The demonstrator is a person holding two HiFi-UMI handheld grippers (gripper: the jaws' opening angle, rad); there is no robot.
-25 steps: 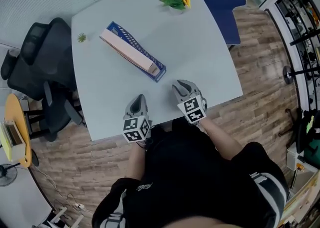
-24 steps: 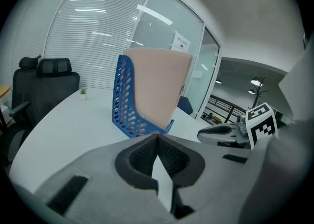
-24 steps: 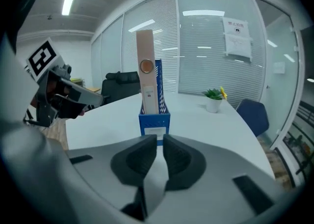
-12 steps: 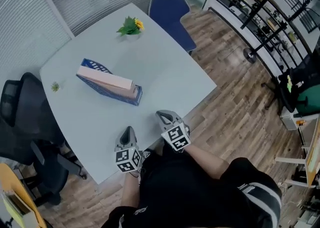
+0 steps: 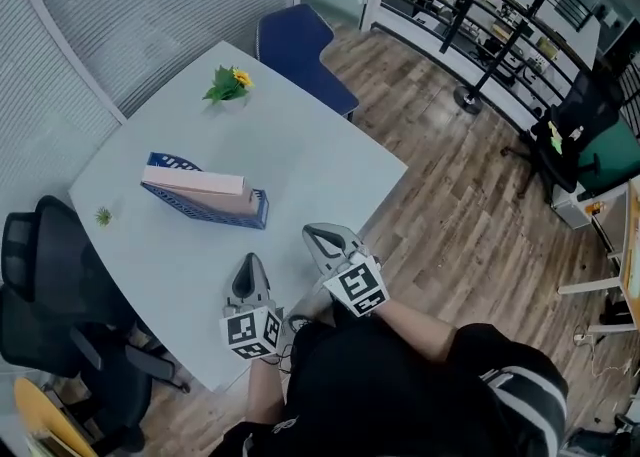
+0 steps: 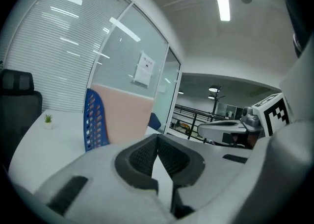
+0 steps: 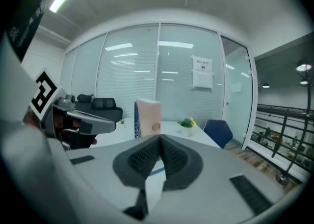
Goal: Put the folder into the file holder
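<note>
A blue mesh file holder (image 5: 255,209) stands mid-table with a pink folder (image 5: 192,182) upright inside it. My left gripper (image 5: 250,262) and right gripper (image 5: 313,236) hover side by side over the table's near edge, well short of the holder, both shut and empty. In the left gripper view the jaws (image 6: 158,138) meet, with the pink folder (image 6: 125,115) and blue holder (image 6: 95,120) ahead. In the right gripper view the jaws (image 7: 160,138) are also closed, and the folder (image 7: 148,115) stands beyond them.
A small yellow-flowered plant (image 5: 226,83) sits at the table's (image 5: 320,160) far corner and a tiny green plant (image 5: 102,215) near the left edge. A blue chair (image 5: 300,40) stands behind the table and black office chairs (image 5: 45,280) to the left. Wooden floor lies on the right.
The head view has swung, so table and holder appear turned and shifted left. Both grippers stay at the near edge. The right gripper's jaws have come together.
</note>
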